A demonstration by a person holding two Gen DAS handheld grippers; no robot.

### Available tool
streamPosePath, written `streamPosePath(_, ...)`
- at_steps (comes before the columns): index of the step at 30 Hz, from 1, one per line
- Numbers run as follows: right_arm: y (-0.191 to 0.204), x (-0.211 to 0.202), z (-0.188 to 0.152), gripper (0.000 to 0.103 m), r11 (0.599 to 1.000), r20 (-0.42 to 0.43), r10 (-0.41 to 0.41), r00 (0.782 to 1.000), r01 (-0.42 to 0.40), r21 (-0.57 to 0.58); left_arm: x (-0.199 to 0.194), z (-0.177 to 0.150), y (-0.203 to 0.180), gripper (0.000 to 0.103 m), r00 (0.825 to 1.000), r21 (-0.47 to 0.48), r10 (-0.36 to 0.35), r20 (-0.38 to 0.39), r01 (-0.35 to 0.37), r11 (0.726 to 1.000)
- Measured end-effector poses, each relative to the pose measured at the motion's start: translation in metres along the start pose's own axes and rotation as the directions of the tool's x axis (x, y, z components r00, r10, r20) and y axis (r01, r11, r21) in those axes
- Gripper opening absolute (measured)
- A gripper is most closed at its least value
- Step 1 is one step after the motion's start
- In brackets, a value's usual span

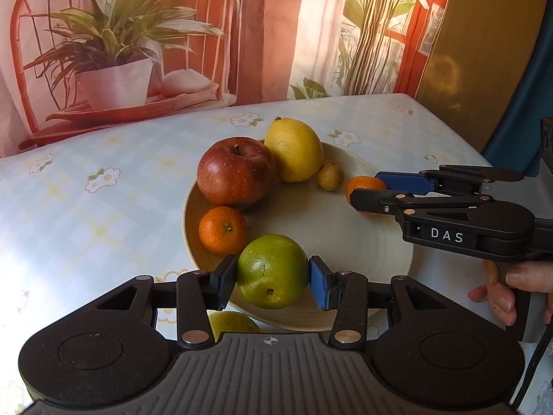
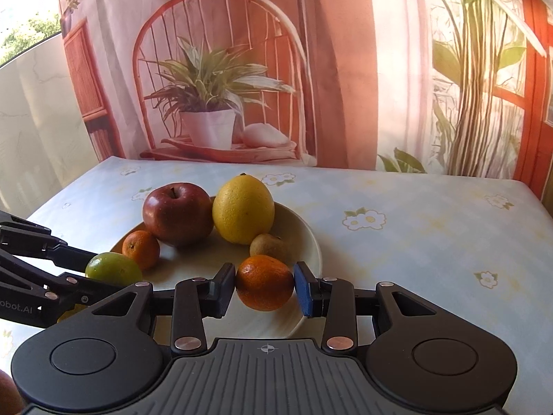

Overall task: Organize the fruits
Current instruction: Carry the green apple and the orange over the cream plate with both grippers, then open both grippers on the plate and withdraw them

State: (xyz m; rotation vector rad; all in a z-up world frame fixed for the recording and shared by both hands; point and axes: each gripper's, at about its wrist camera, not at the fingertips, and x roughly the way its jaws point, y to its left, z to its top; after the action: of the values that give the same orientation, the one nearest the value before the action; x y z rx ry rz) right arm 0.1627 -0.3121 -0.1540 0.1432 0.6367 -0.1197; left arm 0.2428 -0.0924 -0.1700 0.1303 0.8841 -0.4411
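A cream plate (image 1: 311,218) holds a red apple (image 1: 235,173), a yellow lemon (image 1: 295,150), a small brownish-yellow fruit (image 1: 330,177) and a mandarin (image 1: 223,230). My left gripper (image 1: 273,282) is shut on a green citrus fruit (image 1: 271,269) over the plate's near rim. From the right, my right gripper (image 1: 368,186) reaches in, shut on a second mandarin (image 1: 363,183). The right wrist view shows that mandarin (image 2: 264,282) pressed between the pads of the right gripper (image 2: 264,288) above the plate (image 2: 316,252). At its left is the green fruit (image 2: 112,269) in the left gripper (image 2: 103,273).
A yellow-green fruit (image 1: 231,323) lies on the flowered tablecloth (image 1: 103,214) beside the plate, half hidden under my left gripper. A person's hand (image 1: 501,290) grips the right tool's handle. A printed backdrop (image 2: 345,69) hangs behind the table's far edge.
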Motion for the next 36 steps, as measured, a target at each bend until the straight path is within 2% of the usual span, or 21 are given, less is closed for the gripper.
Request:
streamPosePath(5, -0.003, 0.009, 0.003, 0.035, 1.0, 0.004, -0.023, 1.0, 0.023, -0.008, 0.007, -0.001, 0.003, 0.048, 0.999, 0.011, 0.023, -0.022, -0.023, 1.0)
streamPosePath(13, 0.0, 0.011, 0.001, 0.035, 0.999, 0.003, -0.025, 1.0, 0.025, -0.048, 0.008, 0.001, 0.005, 0.048, 1.0, 0.024, 0.018, -0.016, -0.018, 1.0)
streamPosePath(25, 0.01, 0.008, -0.008, 0.035, 0.994, 0.022, -0.058, 0.998, 0.06, -0.088, 0.008, -0.001, 0.002, 0.049, 0.999, 0.037, 0.05, 0.011, -0.05, 0.998)
streamPosePath(32, 0.006, 0.0, -0.01, 0.035, 0.997, 0.05, -0.048, 0.998, 0.05, -0.056, -0.001, 0.001, 0.01, 0.052, 0.999, -0.039, 0.028, 0.028, -0.027, 0.999)
streamPosePath(36, 0.008, -0.01, -0.008, 0.037, 0.998, 0.072, -0.055, 0.996, 0.058, -0.037, -0.015, 0.001, 0.011, 0.053, 0.998, -0.047, 0.028, 0.058, -0.025, 0.999)
